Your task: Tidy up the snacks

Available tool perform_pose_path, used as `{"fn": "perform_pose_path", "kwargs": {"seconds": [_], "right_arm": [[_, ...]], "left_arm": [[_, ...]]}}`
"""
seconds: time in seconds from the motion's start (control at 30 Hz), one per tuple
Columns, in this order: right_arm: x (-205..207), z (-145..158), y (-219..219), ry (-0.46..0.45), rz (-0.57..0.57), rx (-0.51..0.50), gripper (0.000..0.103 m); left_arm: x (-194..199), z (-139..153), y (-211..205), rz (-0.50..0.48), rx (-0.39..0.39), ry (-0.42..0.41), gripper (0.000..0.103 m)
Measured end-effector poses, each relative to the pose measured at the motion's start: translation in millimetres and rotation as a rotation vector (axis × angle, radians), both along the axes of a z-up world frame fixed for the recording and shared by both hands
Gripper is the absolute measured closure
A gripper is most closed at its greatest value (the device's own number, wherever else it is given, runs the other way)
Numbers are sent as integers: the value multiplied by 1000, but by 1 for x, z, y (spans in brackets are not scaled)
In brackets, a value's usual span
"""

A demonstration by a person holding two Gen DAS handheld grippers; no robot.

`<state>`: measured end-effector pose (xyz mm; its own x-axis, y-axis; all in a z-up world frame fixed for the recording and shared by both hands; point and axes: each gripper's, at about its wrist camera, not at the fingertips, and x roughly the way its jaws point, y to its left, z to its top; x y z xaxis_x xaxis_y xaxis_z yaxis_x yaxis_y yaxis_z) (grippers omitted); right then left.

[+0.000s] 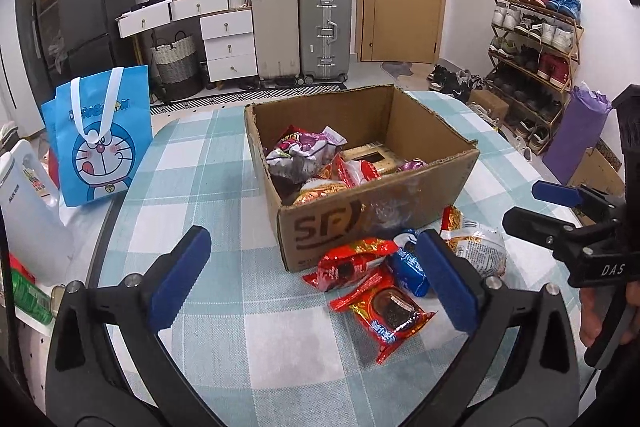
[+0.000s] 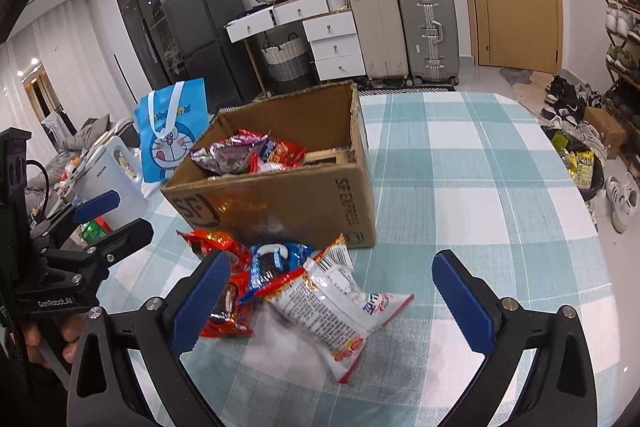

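An open cardboard box (image 1: pixel 360 223) (image 2: pixel 280 203) stands on the checked tablecloth and holds several snack packets, with a purple one (image 1: pixel 300 155) (image 2: pixel 228 155) on top. In front of it lie loose packets: a red one (image 1: pixel 352 259) (image 2: pixel 216 243), a red chocolate-pie one (image 1: pixel 392 311), a blue one (image 1: pixel 408 263) (image 2: pixel 276 259) and a white one (image 1: pixel 476 247) (image 2: pixel 320 311). My left gripper (image 1: pixel 316 279) (image 2: pixel 132 213) hovers open over the red packets, gripping nothing. My right gripper (image 2: pixel 332 303) (image 1: pixel 522 205) is open above the white packet, not touching it.
A blue cartoon tote bag (image 1: pixel 100 139) (image 2: pixel 172 131) stands left of the box beside a white jug (image 1: pixel 28 203) and a green can (image 1: pixel 28 299). The round table (image 2: pixel 480 187) drops off at right; suitcases (image 1: pixel 324 31) and a shoe rack (image 1: pixel 536 59) stand beyond.
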<state>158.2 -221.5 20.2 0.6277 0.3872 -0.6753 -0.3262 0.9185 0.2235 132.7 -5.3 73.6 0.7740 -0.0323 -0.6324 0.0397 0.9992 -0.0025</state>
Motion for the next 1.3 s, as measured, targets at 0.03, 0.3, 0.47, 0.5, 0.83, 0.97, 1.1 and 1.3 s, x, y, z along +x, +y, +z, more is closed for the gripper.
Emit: {"fn": "perform_pose_path", "kwargs": {"seconds": [0.03,0.3,0.47,0.5,0.83,0.97,1.1,1.3], "right_arm": [[-1,-2,1,1,1,-9,1],[-5,-17,4,30,2,-41,1],[-6,-23,4,40,1,-51,1],[-7,-23,4,41,1,-52,1],[-9,-31,0,55,-2,-71,1],[-10,-35,-1,67,0,-74,1],[-8,-40,2,78,18,-82,1],[0,-49,12,101,52,-115,1]], "left_arm": [[-1,-1,-1,-3,-2,2,1],[0,-21,0,-7,-25,44,1],[1,-35,6,6,-61,78,1],[1,-38,7,6,-65,85,1],[-2,-54,1,-5,-62,107,1],[-3,-58,-3,-23,-75,120,1],[-2,-66,-9,-37,-65,140,1],[0,-77,-14,-49,-88,174,1]]}}
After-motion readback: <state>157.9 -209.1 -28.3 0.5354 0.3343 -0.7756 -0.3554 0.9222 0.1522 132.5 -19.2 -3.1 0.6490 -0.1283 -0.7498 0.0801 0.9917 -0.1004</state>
